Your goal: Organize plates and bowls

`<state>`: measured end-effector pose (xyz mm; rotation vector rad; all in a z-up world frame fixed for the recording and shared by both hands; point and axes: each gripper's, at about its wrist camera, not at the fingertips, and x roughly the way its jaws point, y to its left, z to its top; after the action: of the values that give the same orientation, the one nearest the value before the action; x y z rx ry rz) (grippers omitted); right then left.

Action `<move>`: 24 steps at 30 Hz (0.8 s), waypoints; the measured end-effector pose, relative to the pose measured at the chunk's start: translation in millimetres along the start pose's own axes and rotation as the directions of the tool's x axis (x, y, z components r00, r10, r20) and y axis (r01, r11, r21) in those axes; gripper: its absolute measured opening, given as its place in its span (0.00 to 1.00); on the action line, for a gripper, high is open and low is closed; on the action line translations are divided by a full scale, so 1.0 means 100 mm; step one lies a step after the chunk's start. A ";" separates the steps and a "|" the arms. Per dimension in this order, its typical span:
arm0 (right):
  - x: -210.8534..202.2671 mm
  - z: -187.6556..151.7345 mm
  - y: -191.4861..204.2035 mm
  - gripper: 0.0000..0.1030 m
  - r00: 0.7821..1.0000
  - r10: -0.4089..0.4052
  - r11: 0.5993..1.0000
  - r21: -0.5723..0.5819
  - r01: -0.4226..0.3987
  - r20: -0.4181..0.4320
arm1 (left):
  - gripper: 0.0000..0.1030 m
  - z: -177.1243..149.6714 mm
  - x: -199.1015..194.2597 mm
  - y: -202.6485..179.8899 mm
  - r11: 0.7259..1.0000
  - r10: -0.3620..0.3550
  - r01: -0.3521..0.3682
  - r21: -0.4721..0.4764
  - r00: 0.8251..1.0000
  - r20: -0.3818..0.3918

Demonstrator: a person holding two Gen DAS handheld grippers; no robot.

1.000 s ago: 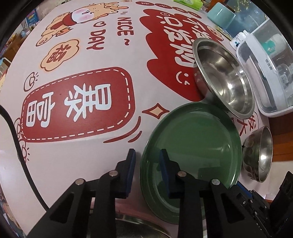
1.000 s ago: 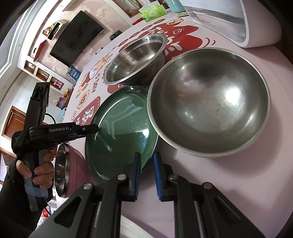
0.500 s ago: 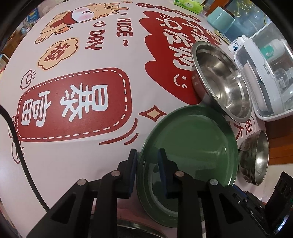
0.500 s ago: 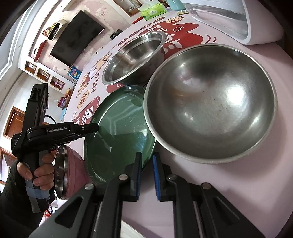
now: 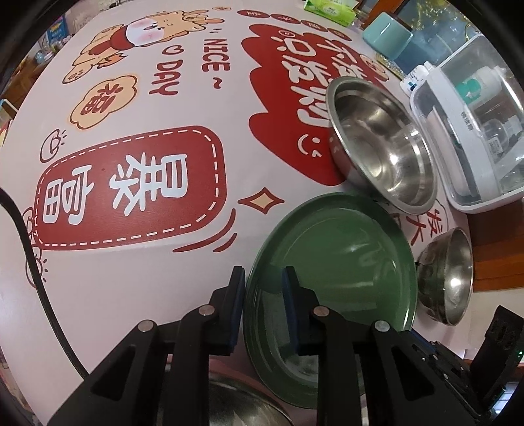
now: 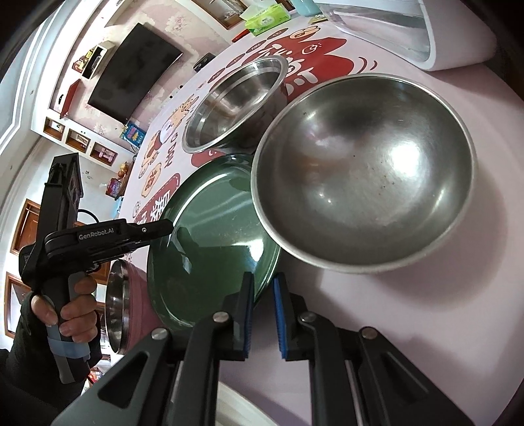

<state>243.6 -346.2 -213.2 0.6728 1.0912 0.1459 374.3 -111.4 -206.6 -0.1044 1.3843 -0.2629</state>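
A dark green plate [image 5: 344, 262] hangs tilted over the table between both grippers. My left gripper [image 5: 263, 288] is shut on its left rim, one pad on each face. From the right wrist view, that left gripper [image 6: 168, 227] pinches the plate's [image 6: 209, 242] far edge, held by a hand [image 6: 68, 314]. My right gripper [image 6: 263, 295] is shut on the near rim. A wide steel bowl [image 6: 360, 170] sits just right of the plate, its rim overlapping the plate's edge. A deeper steel bowl [image 5: 383, 154] stands behind. A pink bowl [image 6: 137, 295] with a steel lining lies beneath the plate's left side.
A white box with a clear lid [image 5: 458, 147] stands at the right edge of the printed tablecloth [image 5: 131, 295]. A teal cup [image 5: 386, 32] and a green tissue box [image 5: 327, 9] are at the back. A black cable [image 5: 32, 262] runs down the left.
The left gripper's jaws narrowed slightly onto the plate's rim. In the right wrist view the wide steel bowl looms a little larger. Both grips on the plate persist.
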 end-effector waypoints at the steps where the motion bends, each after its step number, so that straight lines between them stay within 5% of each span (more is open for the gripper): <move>1: -0.01 0.00 0.00 0.11 1.000 0.000 1.000 0.001 0.000 0.002 | 0.21 -0.01 -0.02 -0.01 1.000 -0.003 0.003 0.001 1.000 0.004; 24: -0.27 -0.09 0.09 0.12 1.000 0.016 1.000 -0.021 -0.016 0.022 | 0.21 -0.25 -0.62 -0.18 0.999 -0.024 0.021 0.030 0.995 0.099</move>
<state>224.7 -346.9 -190.0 0.6628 1.0618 0.1635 337.2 -111.9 -147.8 -0.1082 1.2803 -0.2927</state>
